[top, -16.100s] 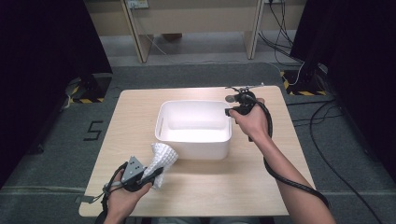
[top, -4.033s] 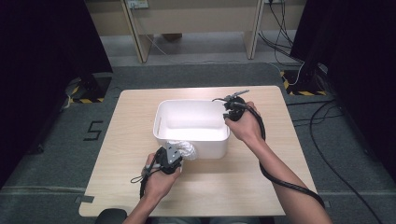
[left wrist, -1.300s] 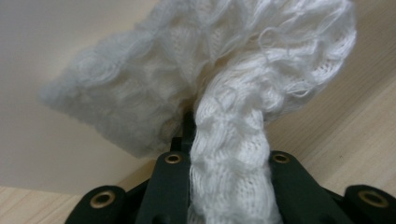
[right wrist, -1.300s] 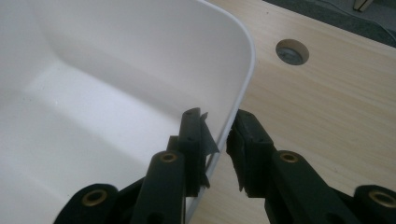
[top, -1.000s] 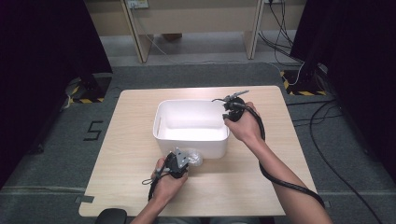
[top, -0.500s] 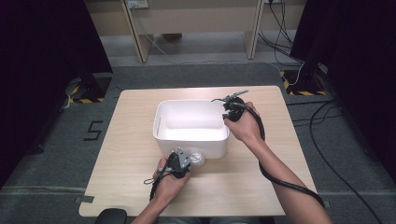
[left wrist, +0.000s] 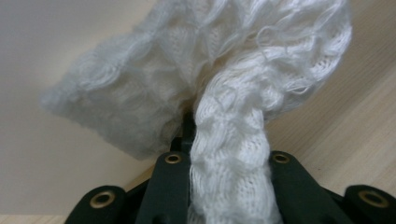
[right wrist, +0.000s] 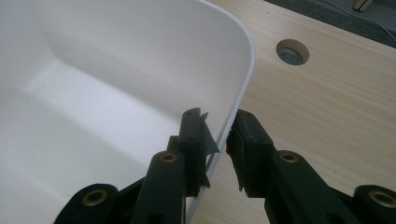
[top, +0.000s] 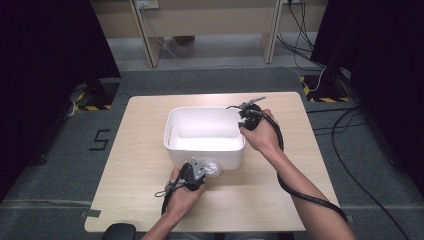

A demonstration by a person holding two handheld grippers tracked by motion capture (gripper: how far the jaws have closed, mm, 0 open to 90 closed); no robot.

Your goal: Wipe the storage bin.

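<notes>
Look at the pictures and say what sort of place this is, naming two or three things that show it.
Probably a lab or recording studio rather than a home: a small pale wooden table stands alone on grey carpet, black curtains hang on both sides, and loose cables trail across the floor.

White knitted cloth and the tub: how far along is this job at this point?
Done: the left gripper is shut on the white knitted cloth, and the right gripper clamps the rim of the white tub, steadying it. In hand: the cloth sits low on the table, just outside the tub's near wall. Left: lifting it over the rim and releasing it inside; the tub looks empty.
</notes>
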